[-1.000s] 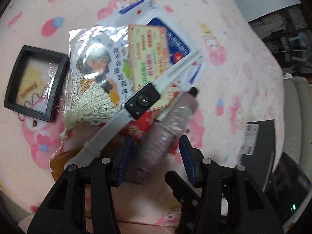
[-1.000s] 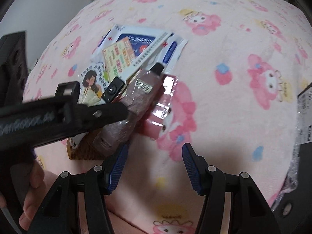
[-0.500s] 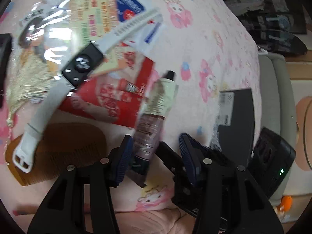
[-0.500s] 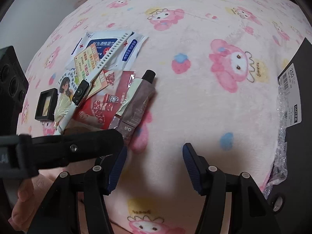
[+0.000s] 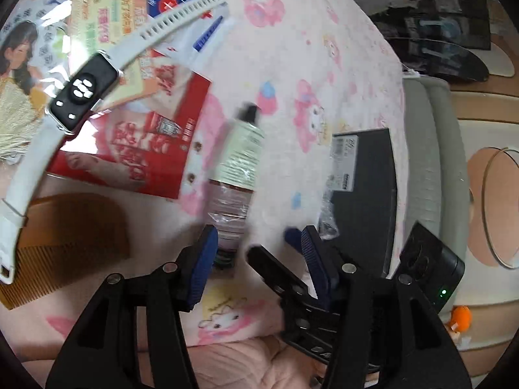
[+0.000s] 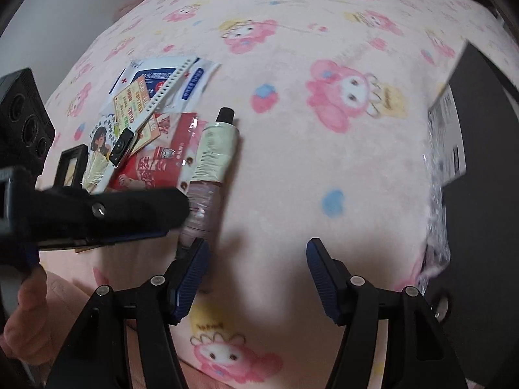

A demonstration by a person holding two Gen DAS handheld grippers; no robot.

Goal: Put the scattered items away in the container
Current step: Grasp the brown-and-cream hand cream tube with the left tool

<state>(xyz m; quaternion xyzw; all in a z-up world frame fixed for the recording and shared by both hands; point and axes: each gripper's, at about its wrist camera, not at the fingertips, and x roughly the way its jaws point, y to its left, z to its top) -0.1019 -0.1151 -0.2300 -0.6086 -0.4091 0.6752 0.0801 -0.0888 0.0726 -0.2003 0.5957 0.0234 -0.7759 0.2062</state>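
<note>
- The tube (image 5: 240, 155) now lies alone on the pink blanket (image 5: 292, 48), in the middle of the left wrist view. Its cap points to the top of the frame. A second ago it lay slanted across the pile of packets; it has since slid rightward, clear of them.
- My left claw (image 5: 256, 253) stands wide. The tube's crimped tail sits just inside its left finger, not pinched.
- My right claw (image 6: 256, 265) is also wide and holds nothing, low in its own frame above bare blanket.
- Just left of the tube is the red packet (image 5: 139, 149), with the white watch (image 5: 81, 94) across the pile in the upper left and the brown comb (image 5: 65, 236) at lower left.
- The black box (image 5: 363, 194) sits at the right, nearer the tube than before but still apart from it.
- I judge that the tube is now free to be gripped on its own. Nothing I can see lies in the box, though its inside is hidden.
</note>
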